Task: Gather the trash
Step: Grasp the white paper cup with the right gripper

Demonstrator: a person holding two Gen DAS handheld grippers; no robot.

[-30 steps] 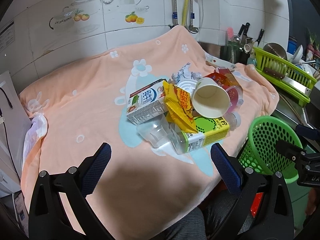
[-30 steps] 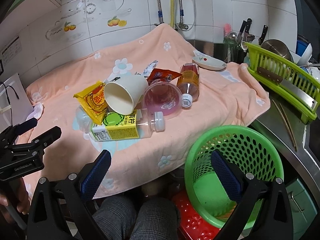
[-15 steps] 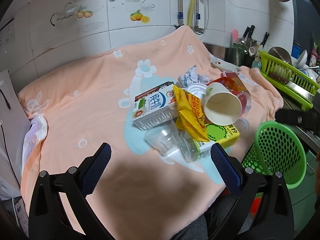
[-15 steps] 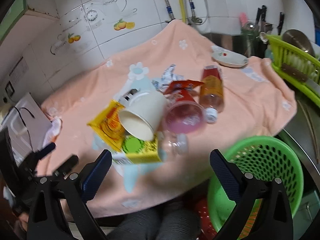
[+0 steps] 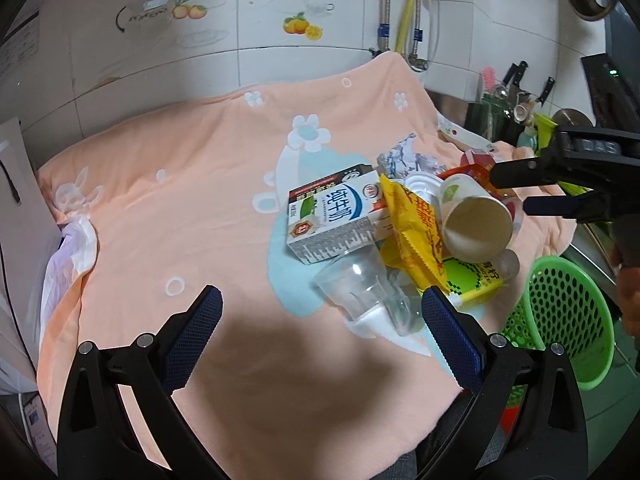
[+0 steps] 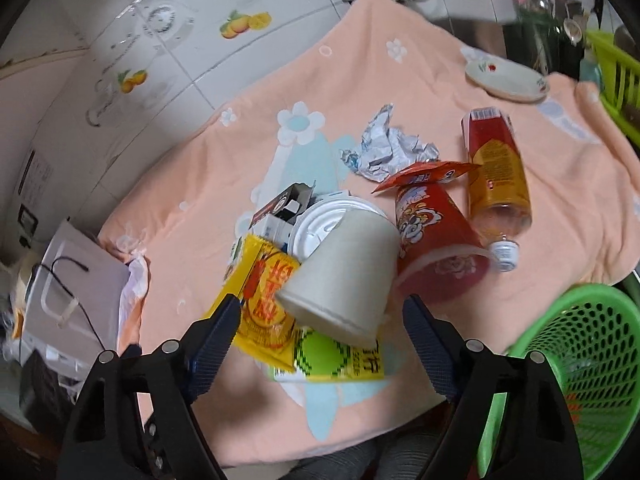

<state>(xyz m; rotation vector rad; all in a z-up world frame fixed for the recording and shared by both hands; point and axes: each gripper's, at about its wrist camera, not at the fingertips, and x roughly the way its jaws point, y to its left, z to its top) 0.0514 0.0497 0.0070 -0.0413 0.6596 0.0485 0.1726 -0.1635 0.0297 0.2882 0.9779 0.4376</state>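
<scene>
White tiled walls with fruit decals back a counter covered by a peach flowered blanket [image 5: 168, 184]. At far left, the left gripper [image 5: 320, 328] hovers low over the blanket's near edge, jaws spread wide and empty, aimed at the trash pile. Pile, left to right: milk carton [image 5: 336, 216], clear plastic cup [image 5: 356, 288], yellow snack wrapper [image 6: 264, 304], white paper cup [image 6: 340, 276] lying on its side, green-labelled juice bottle [image 6: 340, 360], red cup [image 6: 436, 236], orange drink bottle [image 6: 496, 168]. Crumpled foil [image 6: 384, 148] lies behind them. The right gripper [image 6: 320, 328] points down at the paper cup, both fingers apart on either side of its rim, not touching. At far right, 1 green basket [image 6: 592, 360] sits below the counter edge.
</scene>
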